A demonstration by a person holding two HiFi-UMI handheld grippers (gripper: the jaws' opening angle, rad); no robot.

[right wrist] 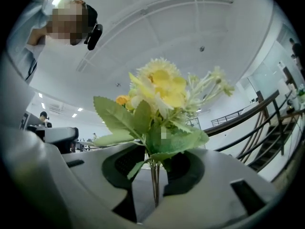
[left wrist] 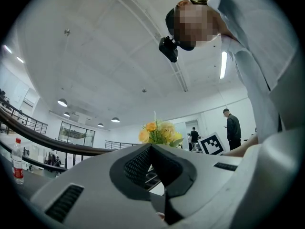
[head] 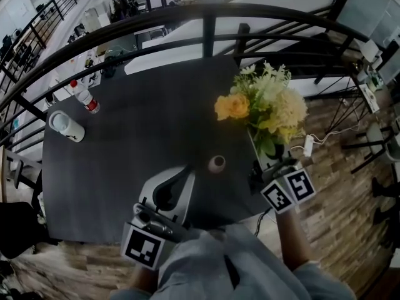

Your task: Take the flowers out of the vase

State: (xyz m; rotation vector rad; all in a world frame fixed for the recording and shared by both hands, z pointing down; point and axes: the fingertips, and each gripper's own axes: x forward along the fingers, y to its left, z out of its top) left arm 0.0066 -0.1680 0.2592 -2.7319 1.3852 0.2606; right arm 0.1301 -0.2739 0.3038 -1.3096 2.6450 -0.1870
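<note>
Right gripper clamped on green stems of yellow-and-cream flowers above it, small pale-rimmed vase to its left, left gripper with jaws together, dark table edge beneath, black railing beyond

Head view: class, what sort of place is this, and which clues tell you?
Probably an upper gallery in an office building: a curved black railing runs behind the dark table, and a lower floor shows beyond it.

Left hand-held gripper points roughly level, jaws together; right hand-held gripper clamps flower stems.
</note>
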